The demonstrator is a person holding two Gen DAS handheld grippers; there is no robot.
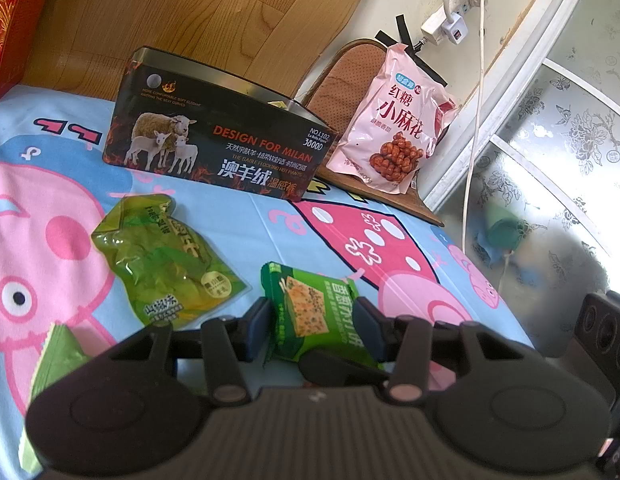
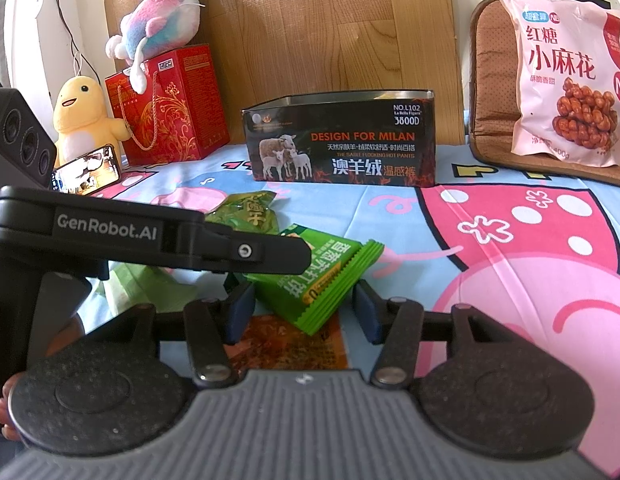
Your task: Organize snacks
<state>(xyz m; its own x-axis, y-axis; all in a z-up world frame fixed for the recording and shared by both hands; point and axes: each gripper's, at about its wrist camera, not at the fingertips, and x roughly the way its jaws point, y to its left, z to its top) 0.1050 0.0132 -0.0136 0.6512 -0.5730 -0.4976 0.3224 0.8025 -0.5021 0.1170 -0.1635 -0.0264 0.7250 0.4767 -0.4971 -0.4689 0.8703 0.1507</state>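
A: Item, lower centre: left gripper (image 1: 316, 326), jaws pinching the green foil cracker packet (image 1: 316, 312) just above the cartoon-print bedsheet (image 1: 270, 216).

B: Right gripper (image 2: 304, 310)?

A: Jaws spread either side of that packet's crimped end; contact cannot be told. Orange packet (image 2: 294, 344) beneath.

B: Risk?

A: Slick foil could slide free, or both grippers tugging could tear it.

B: Mid-frame?

A: Translucent green pickle pouch (image 1: 166, 256).

B: Far?

A: Open black tin box with sheep picture (image 1: 218, 144); pink twisted-dough snack bag (image 1: 394, 120), upper right.
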